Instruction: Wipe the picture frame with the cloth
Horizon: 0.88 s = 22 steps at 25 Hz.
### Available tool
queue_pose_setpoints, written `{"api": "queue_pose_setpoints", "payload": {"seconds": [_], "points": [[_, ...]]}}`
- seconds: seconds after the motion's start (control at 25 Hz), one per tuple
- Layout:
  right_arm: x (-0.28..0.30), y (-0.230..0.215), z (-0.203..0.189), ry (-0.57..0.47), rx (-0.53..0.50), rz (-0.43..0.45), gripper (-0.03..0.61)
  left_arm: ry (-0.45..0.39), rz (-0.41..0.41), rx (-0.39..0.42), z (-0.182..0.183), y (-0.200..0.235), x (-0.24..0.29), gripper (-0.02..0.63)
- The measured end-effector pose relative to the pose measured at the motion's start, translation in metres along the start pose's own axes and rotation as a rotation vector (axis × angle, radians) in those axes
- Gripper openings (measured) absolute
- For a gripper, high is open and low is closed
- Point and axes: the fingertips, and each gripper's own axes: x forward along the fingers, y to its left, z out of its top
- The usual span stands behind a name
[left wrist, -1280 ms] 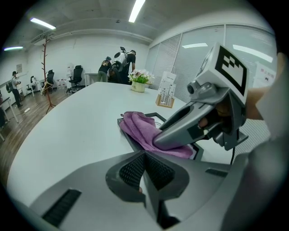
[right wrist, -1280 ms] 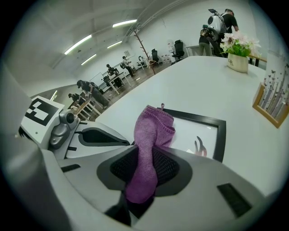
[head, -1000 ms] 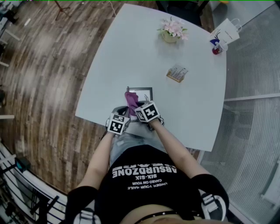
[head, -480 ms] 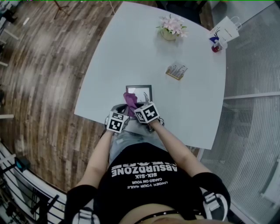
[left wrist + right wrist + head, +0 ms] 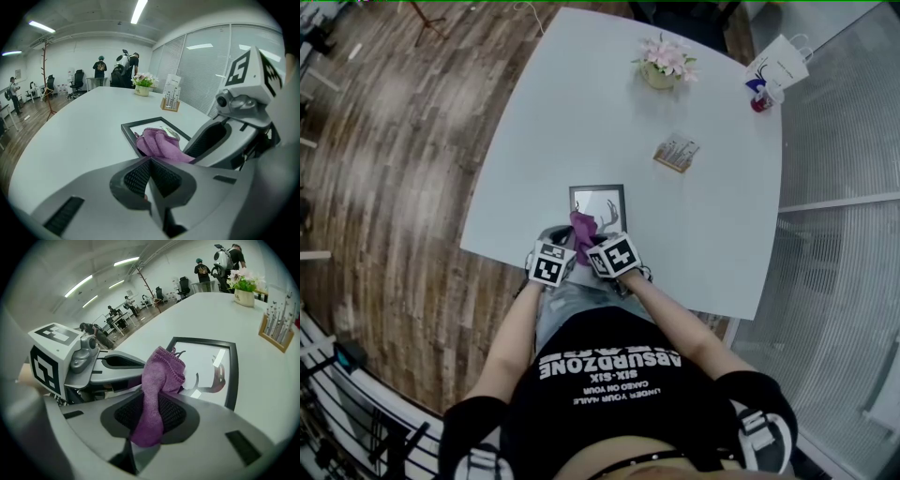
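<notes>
A black picture frame [image 5: 602, 201] with a white print lies flat on the white table [image 5: 572, 112], close to its near edge. A purple cloth [image 5: 582, 227] rests on the frame's near left part. My right gripper [image 5: 592, 240] is shut on the cloth [image 5: 159, 376], which hangs bunched out of its jaws over the frame [image 5: 233, 376]. My left gripper [image 5: 557, 238] stays just left of the frame, beside the right one. In the left gripper view the left gripper [image 5: 150, 162] is shut with nothing in it, and the cloth [image 5: 158, 143] lies ahead on the frame [image 5: 131, 132].
A pot of pink flowers [image 5: 663, 64] stands at the table's far side. A small wooden card stand [image 5: 676, 153] sits beyond the frame to the right. A white paper bag [image 5: 780, 64] and a red item [image 5: 757, 103] are at the far right corner. People stand far off.
The right gripper has drawn the cloth back along the frame toward the near edge, so more of the print shows. The left gripper has stayed beside it.
</notes>
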Motion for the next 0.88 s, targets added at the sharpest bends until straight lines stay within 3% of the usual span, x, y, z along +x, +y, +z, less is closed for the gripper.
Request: {"api": "queue_pose_setpoints", "payload": {"seconds": [0.16,0.44,0.88], "points": [[-0.001,0.0,-0.003,0.003,0.006,0.016,0.109,-0.001,-0.002,0.0,-0.001,-0.001,0.0,0.015],[-0.008,-0.005,-0.011,0.03,-0.166,-0.036,0.11,-0.006,0.001,0.003,0.001,-0.001,0.001,0.015],[-0.035,-0.043,-0.027,0.029,-0.158,-0.092,0.112,-0.013,0.004,-0.002,0.0,-0.001,0.001,0.015]]}}
